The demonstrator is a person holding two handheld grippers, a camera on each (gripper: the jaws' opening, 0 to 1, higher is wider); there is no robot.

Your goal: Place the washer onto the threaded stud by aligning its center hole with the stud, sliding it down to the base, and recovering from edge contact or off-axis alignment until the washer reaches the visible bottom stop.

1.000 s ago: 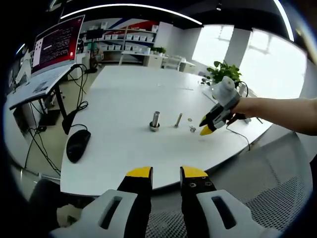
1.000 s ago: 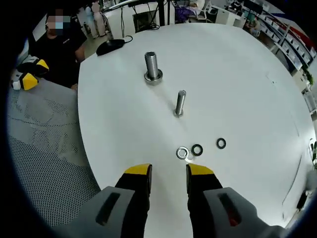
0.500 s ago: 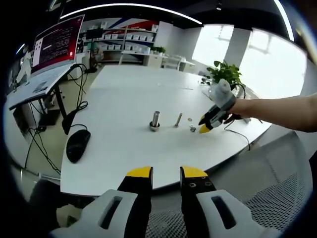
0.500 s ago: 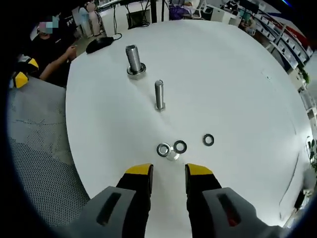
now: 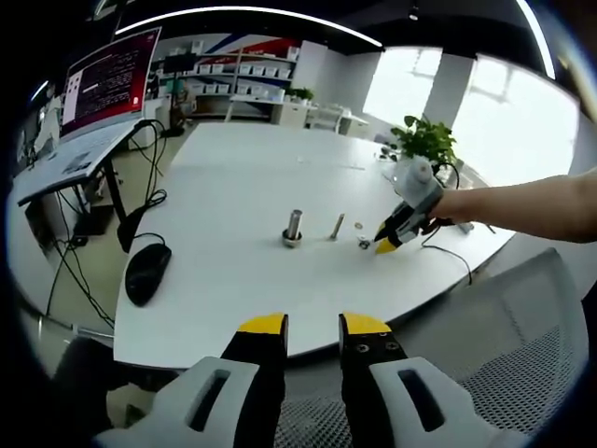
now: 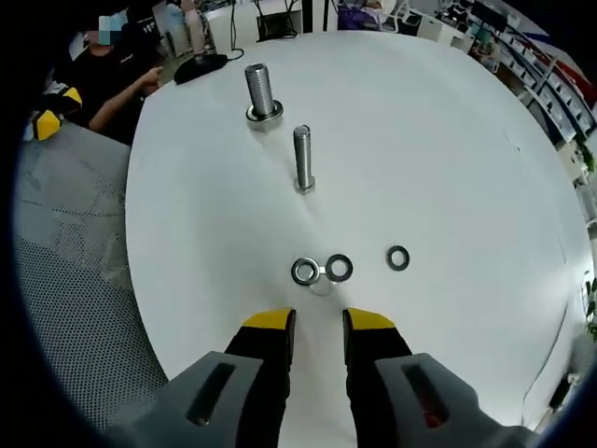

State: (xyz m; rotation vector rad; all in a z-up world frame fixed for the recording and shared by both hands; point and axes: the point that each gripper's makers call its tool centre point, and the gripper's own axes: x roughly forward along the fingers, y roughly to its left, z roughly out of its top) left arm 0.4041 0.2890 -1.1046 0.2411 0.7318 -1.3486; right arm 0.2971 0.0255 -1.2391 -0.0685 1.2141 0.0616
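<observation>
Right gripper view is taken from just above the near edge of a white table (image 6: 448, 140), with the right gripper (image 6: 317, 325) held over that edge; its yellow-tipped jaws are set a narrow gap apart and nothing is held between them. Just beyond the jaws three washers are laid flat on the table: a silver washer (image 6: 304, 272) on the left, a dark washer (image 6: 339, 268) touching or almost touching it, and a second dark washer (image 6: 398, 258) a little apart to the right. None of them is on a stud. Farther off, a thin stud (image 6: 302, 159) is stood upright on its head, and beyond it, slightly left, a thicker stud (image 6: 260, 92) is stood upright on a wide base. A computer mouse (image 6: 198, 63) is seen at the far edge, and a mesh chair back (image 6: 75, 252) at the left.

Left gripper view is taken from across the table (image 5: 233, 177). The left gripper (image 5: 312, 327) is held at the near edge above the chair, its jaws a narrow gap apart and empty. The right gripper (image 5: 386, 243) is seen at the right, tipped down toward the table just beside the washers (image 5: 363, 243). The thin stud (image 5: 336, 227) and the thicker stud (image 5: 292, 228) are stood to the left of it, and the mouse (image 5: 146, 273) is lying near the left edge.
</observation>
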